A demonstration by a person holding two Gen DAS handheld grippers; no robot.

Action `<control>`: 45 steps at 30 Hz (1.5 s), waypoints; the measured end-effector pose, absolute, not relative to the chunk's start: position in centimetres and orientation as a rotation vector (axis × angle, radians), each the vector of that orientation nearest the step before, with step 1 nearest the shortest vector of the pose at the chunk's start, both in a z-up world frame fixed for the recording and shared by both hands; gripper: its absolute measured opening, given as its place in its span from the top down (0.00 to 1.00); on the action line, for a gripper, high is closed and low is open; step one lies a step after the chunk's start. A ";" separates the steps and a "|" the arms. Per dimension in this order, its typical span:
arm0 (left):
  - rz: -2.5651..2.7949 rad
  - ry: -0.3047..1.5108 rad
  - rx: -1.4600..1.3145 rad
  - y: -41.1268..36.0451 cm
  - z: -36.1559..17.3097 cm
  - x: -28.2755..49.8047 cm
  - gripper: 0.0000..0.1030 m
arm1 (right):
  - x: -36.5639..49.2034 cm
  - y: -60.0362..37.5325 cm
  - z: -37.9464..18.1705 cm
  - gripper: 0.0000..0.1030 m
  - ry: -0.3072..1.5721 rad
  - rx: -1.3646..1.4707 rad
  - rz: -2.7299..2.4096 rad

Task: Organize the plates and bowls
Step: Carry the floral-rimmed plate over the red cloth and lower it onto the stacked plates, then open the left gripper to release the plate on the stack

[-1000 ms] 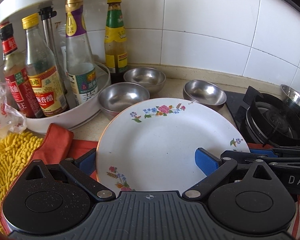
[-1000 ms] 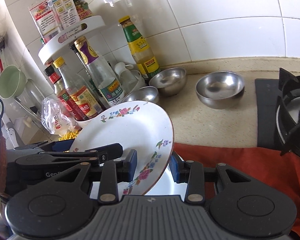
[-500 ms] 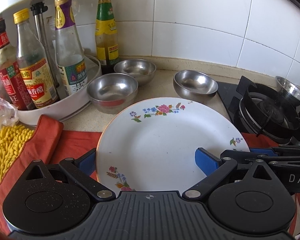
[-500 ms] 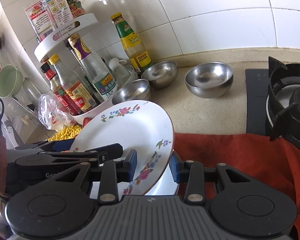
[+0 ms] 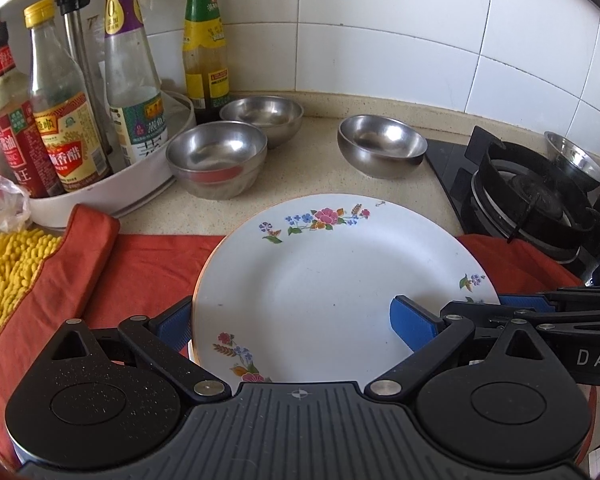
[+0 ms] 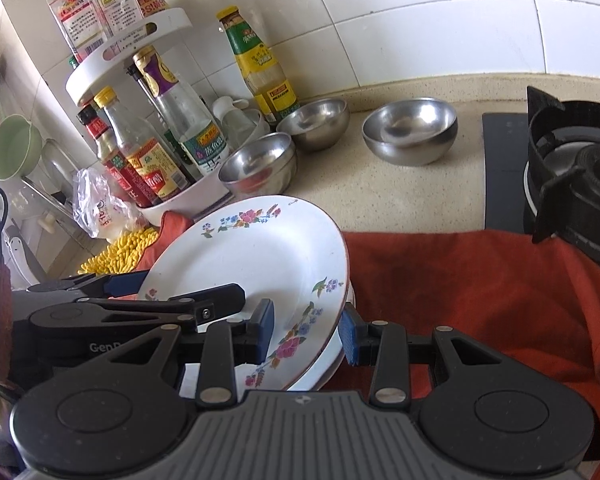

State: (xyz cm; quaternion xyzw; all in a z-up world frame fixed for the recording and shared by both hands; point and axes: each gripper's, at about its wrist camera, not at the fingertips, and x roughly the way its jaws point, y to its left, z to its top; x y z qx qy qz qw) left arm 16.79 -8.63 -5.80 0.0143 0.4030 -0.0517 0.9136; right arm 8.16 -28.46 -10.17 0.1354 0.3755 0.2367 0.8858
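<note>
**Floral plate held by both grippers above the red cloth**

Left wrist view: the floral plate (image 5: 340,280), glazed white ceramic with a thin orange rim and painted flower sprays, lies directly ahead of the left gripper (image 5: 292,326); its blue pads straddle the near-left portion of the plate, one pad behind the rim and one over the face, pinching the plate. The right gripper (image 5: 540,312) enters from the right edge and meets the plate's right rim. Beyond the plate, on the speckled counter (image 5: 312,160), stand three steel bowls (smooth, round-bottomed, reflective): the near-left bowl (image 5: 216,156), the rear bowl (image 5: 262,114) and the right bowl (image 5: 382,144); the first two sit just beside each other, the third apart. A red cloth (image 5: 140,264) lies beneath the plate; the bottle rack (image 5: 112,184) stands at left; the gas burner (image 5: 532,200) at right.

Right wrist view: the plate (image 6: 260,264) is tilted, its left side raised, its lower-right rim between the right gripper's (image 6: 306,334) pads, which are pressed onto the rim; a second white plate (image 6: 336,356) shows just under that rim, so the stack lies directly below. The left gripper (image 6: 132,280) grips the opposite rim. The coming move turns, as a judgement, on this: the stack is beneath the lowered right rim, so levelling and lowering seats the plate.
</note>
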 end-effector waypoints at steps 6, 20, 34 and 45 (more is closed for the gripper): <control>-0.090 0.850 0.012 -8.1 -6.9 16.1 0.02 | 7.9 -27.8 -11.1 0.65 0.808 0.259 0.506; -0.089 0.896 -0.012 -6.5 -8.7 16.2 0.02 | 7.7 -26.0 -12.3 0.65 0.841 0.211 0.502; -0.122 0.932 -0.053 -5.1 -9.6 18.3 0.05 | 8.5 -23.7 -12.0 0.64 0.781 0.040 0.464; -0.085 0.865 -0.076 -3.2 -7.5 19.8 0.04 | 8.1 -22.9 -10.8 0.64 0.649 -0.133 0.441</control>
